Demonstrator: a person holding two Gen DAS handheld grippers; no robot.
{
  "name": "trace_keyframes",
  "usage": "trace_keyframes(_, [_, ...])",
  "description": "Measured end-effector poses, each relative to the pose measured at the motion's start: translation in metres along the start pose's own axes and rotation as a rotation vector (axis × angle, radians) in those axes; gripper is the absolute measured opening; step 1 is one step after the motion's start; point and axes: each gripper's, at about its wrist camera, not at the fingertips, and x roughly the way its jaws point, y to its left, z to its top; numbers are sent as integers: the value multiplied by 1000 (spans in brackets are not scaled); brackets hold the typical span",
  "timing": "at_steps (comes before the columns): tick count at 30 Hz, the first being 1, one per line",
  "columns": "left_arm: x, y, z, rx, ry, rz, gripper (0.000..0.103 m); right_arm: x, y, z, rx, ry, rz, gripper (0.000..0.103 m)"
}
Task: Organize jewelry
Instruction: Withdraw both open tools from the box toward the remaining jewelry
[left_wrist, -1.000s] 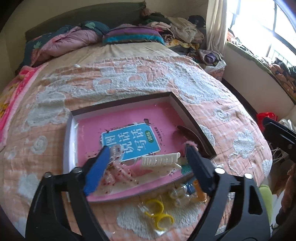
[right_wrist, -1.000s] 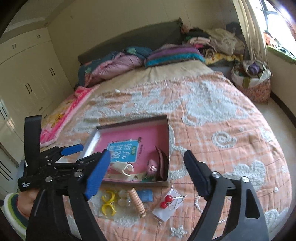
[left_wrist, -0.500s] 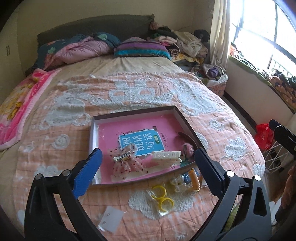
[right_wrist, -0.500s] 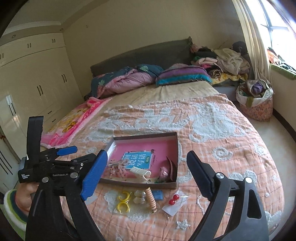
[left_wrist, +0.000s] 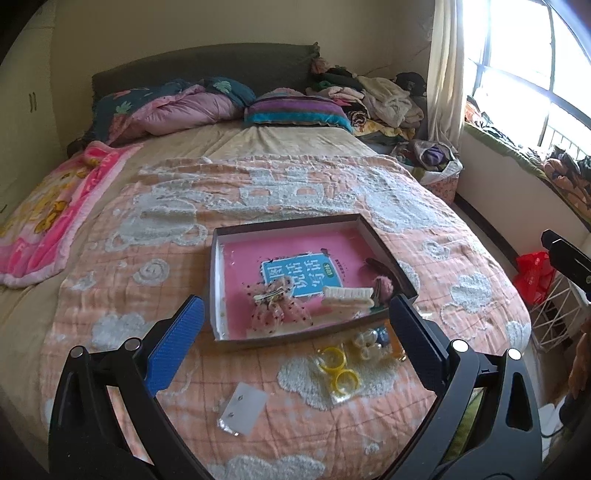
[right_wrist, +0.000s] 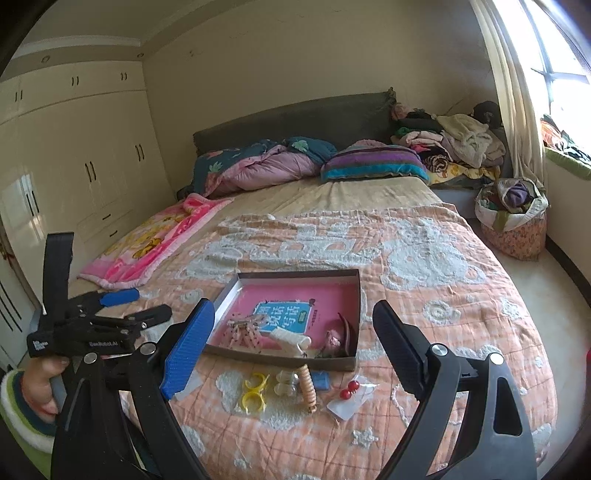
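**Both grippers pull back empty, bow clip left in the box**

Nearest the cameras, the left gripper (left_wrist: 295, 343) now has its fingers spread wide with nothing between them; a second ago they straddled the pink bow clip (left_wrist: 279, 310), which now lies free on the box's pink floor. The right gripper (right_wrist: 293, 341) is likewise parted and empty. Both views have drawn back and risen, so more of the bed shows.

Just beyond the fingers, on the quilt (left_wrist: 110, 266) in front of the box (left_wrist: 288, 225), loose pieces wait: yellow rings (right_wrist: 253, 391), a spiral hair tie (right_wrist: 308, 386), red bead earrings on a card (right_wrist: 350, 394) and a small earring card (left_wrist: 243, 408).

Inside the box lie the bow clip, a cream claw clip (left_wrist: 347, 295) and a dark clip near the right wall.

One placement looks finished; judging by the leftovers, several picks remain.
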Motion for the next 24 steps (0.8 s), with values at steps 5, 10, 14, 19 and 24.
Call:
trace_keyframes(5, [-3, 2, -13, 5, 6, 16, 94, 1, 1, -14, -18, 29, -9, 87])
trace_keyframes(10, [0, -1, -31, 20, 40, 19, 94, 3, 3, -29, -45, 57, -24, 87])
trace_keyframes(14, [2, -3, -46, 31, 60, 18, 94, 6, 3, -41, -56, 79, -24, 87])
trace_keyframes(19, [4, -7, -57, 41, 72, 20, 94, 7, 3, -54, -65, 101, -25, 87])
trace_keyframes(24, [9, -13, -64, 52, 86, 17, 94, 10, 1, -63, -59, 122, -23, 87])
